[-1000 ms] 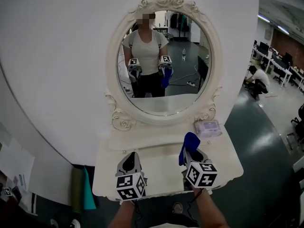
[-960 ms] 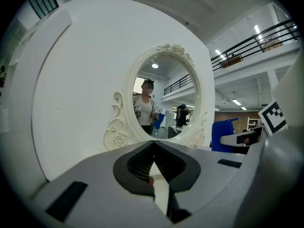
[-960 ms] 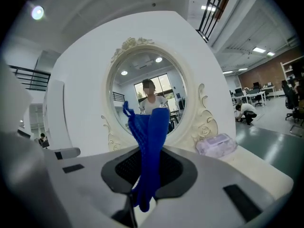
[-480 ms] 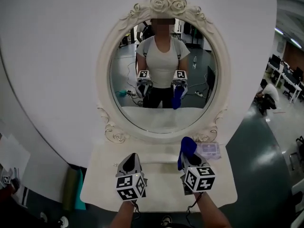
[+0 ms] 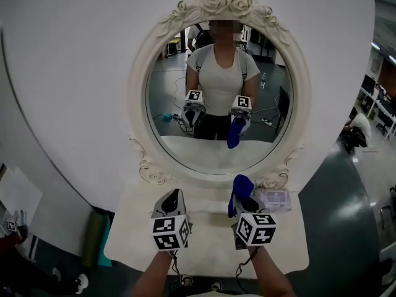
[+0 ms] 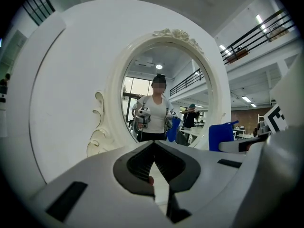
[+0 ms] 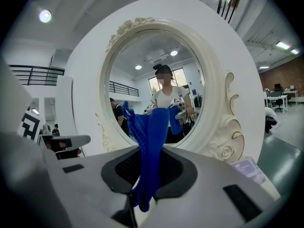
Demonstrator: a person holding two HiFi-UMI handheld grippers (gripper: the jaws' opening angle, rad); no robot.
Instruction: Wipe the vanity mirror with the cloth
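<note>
The oval vanity mirror (image 5: pixel 216 60) in its ornate cream frame (image 5: pixel 137 98) stands on a white vanity table (image 5: pixel 133 231), straight ahead of me. My right gripper (image 5: pixel 241 198) is shut on a blue cloth (image 5: pixel 241 186) that sticks up past its tips, short of the glass. In the right gripper view the cloth (image 7: pixel 151 137) hangs between the jaws of the gripper (image 7: pixel 148 151), with the mirror (image 7: pixel 142 70) behind. My left gripper (image 5: pixel 172 200) hovers beside it over the tabletop. It is shut and holds nothing, as the left gripper view (image 6: pixel 153 148) shows. Both grippers and the cloth are reflected in the glass.
A pack of wipes (image 5: pixel 273 198) lies on the table's right end, below the frame. A rolled green mat (image 5: pixel 98 240) leans at the table's left side. Dark floor with desks and a person (image 5: pixel 356 132) spreads out to the right.
The mirror has come closer and more central in the head view. Both grippers sit a little nearer its base, the right one still shut on the cloth.
</note>
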